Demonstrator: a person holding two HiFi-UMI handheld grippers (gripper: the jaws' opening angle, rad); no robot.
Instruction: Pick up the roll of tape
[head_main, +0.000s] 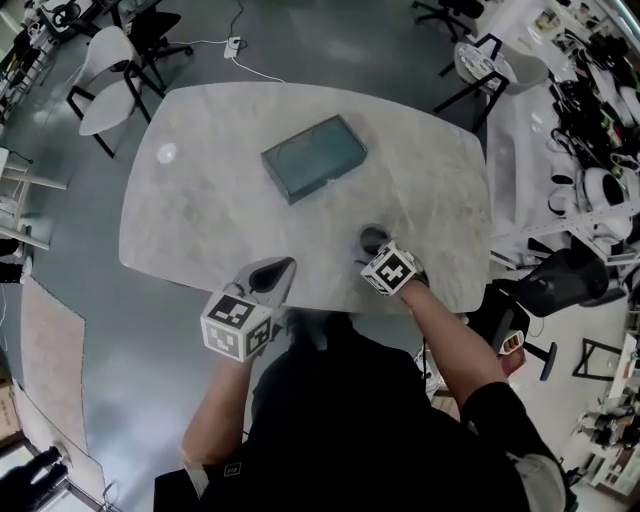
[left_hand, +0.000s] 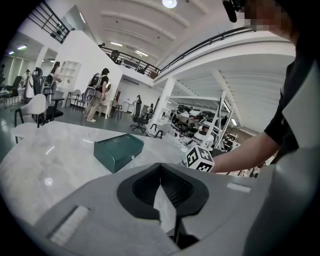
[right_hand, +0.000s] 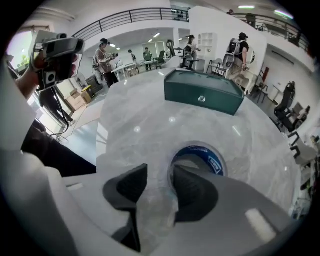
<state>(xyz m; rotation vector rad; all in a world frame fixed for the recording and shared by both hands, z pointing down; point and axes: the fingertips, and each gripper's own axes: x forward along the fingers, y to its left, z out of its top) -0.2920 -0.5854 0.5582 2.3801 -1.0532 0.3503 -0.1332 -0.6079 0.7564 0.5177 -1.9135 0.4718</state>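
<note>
The roll of tape (head_main: 372, 237), blue-walled with a dark hole, lies flat on the marble table (head_main: 200, 200) near its front edge. My right gripper (head_main: 378, 252) points steeply down over it. In the right gripper view the roll (right_hand: 216, 161) sits just beyond the jaws of the right gripper (right_hand: 160, 171). One jaw hangs over the roll's near rim and the other outside it, with bare table showing in the gap, and no pad presses on the tape. My left gripper (head_main: 287, 265) hovers over the front edge to the left, its tips (left_hand: 160, 167) together and empty.
A dark green box (head_main: 314, 157) lies at the table's middle, beyond the tape; it also shows in both gripper views (left_hand: 118, 150) (right_hand: 203, 92). White chairs (head_main: 105, 85) stand off the far left corner. Cluttered desks (head_main: 590, 110) line the right side.
</note>
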